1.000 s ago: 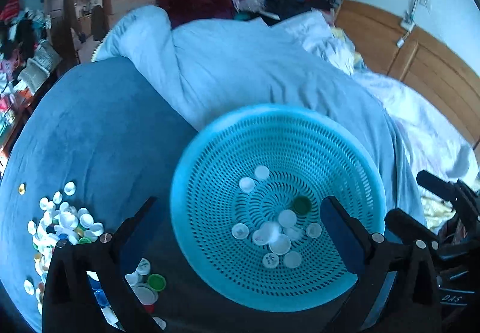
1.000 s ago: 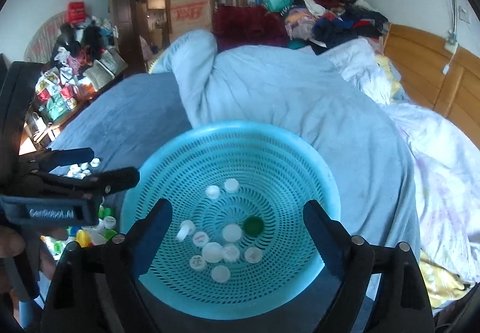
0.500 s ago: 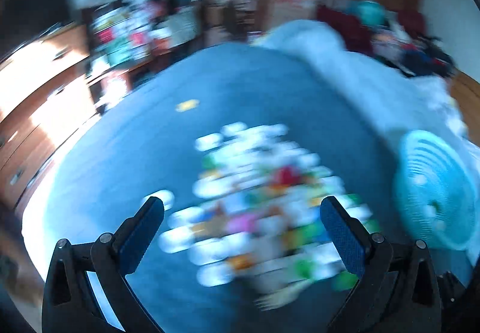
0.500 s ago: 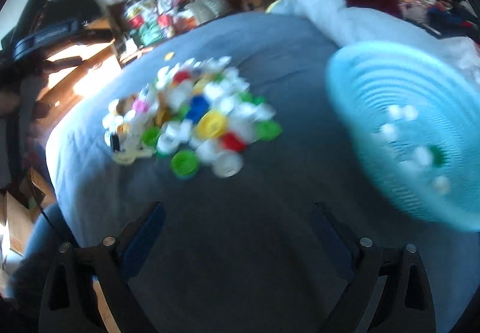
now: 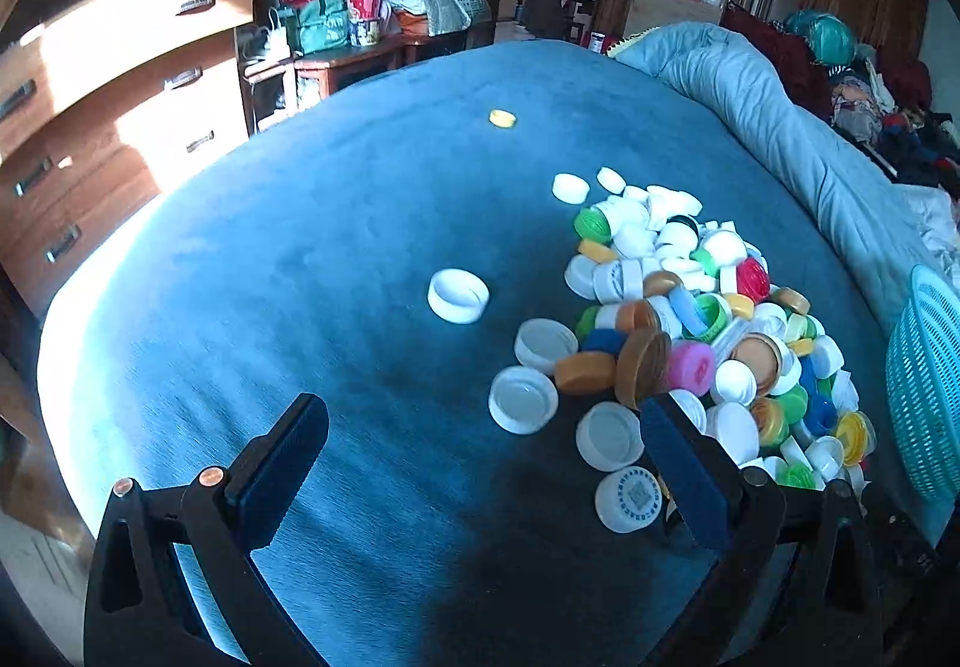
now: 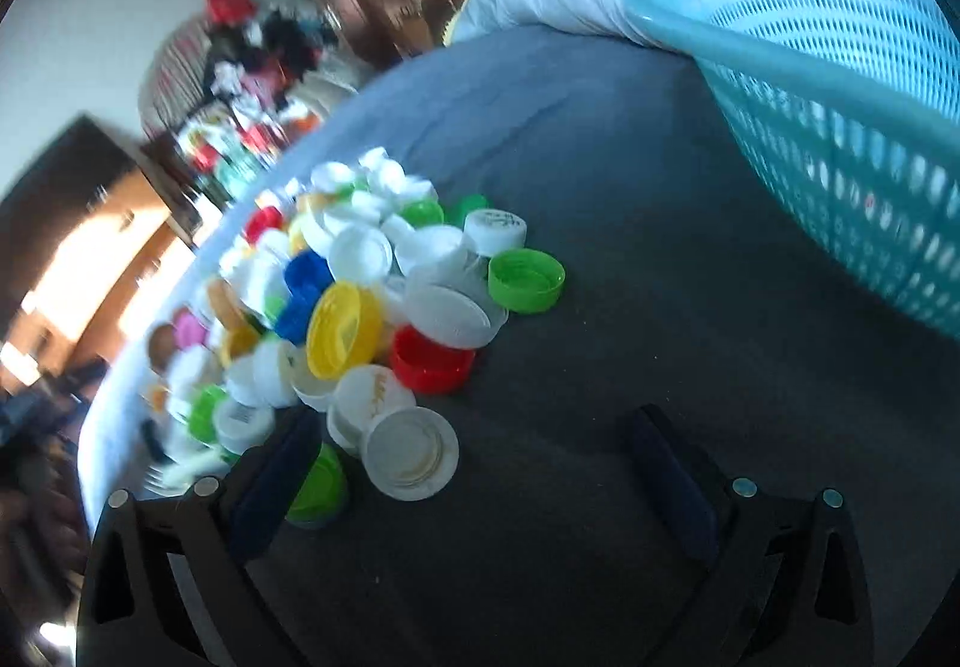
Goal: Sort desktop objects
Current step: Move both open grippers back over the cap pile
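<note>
A pile of bottle caps (image 5: 690,319), mostly white with green, yellow, red, blue and pink ones, lies on the blue bedspread (image 5: 300,277); it also shows in the right wrist view (image 6: 360,307). A lone white cap (image 5: 458,295) lies left of the pile and a yellow cap (image 5: 503,117) farther back. The turquoise basket (image 6: 840,96) stands right of the pile, its edge also showing in the left wrist view (image 5: 924,385). My left gripper (image 5: 480,445) is open and empty, low at the pile's near edge. My right gripper (image 6: 474,457) is open and empty, with a white cap (image 6: 411,452) by its left finger.
A light blue quilt (image 5: 780,126) lies bunched along the far side of the bed. A wooden dresser (image 5: 108,96) and a cluttered side table (image 5: 360,18) stand beyond the bed's left edge.
Both grippers have swung left from above the basket and dropped low to the cap pile. Both stay open.
</note>
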{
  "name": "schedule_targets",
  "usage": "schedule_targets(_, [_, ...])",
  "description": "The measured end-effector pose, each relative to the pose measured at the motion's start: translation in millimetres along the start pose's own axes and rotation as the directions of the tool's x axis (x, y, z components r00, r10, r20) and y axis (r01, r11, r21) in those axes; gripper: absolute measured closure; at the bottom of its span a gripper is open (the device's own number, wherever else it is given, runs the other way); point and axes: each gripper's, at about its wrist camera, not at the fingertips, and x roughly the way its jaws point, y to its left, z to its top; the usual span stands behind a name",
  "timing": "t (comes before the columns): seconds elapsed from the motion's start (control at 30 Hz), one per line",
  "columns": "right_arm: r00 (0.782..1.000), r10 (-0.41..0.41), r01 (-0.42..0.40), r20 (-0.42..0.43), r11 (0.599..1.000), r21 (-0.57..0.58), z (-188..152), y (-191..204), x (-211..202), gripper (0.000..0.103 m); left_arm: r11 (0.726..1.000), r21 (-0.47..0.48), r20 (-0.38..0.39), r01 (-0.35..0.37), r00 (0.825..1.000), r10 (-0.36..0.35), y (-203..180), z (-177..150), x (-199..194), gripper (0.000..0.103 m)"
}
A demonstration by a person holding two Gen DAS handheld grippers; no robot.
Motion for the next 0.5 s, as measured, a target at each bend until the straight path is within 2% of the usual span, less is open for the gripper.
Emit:
schedule_targets(0.2, [0.981,0.174,-0.183,0.082,0.975,0.123,-4,-28,-10,0.0,0.999,-0.029,0.009,0.033,0.999,-0.033,1,5,-4,0.002])
schedule_targets(0.27, [0.978,0.186,-0.197,0.09,0.972,0.128,-4,-26,-11,0.0,0.999,-0.028,0.014,0.042,0.999,-0.042,-2,7,-5,0.002])
schedule_targets(0.37, [0.983,0.165,-0.173,0.074,0.978,0.117,-3,-20,-10,0.0,0.998,-0.033,0.01,0.053,0.999,-0.052,-6,7,-5,0.002])
schedule_targets(0.5, [0.984,0.161,-0.168,0.07,0.979,0.114,-2,-20,-11,0.0,0.998,-0.025,-0.019,0.055,0.998,-0.056,-9,4,-1,0.002])
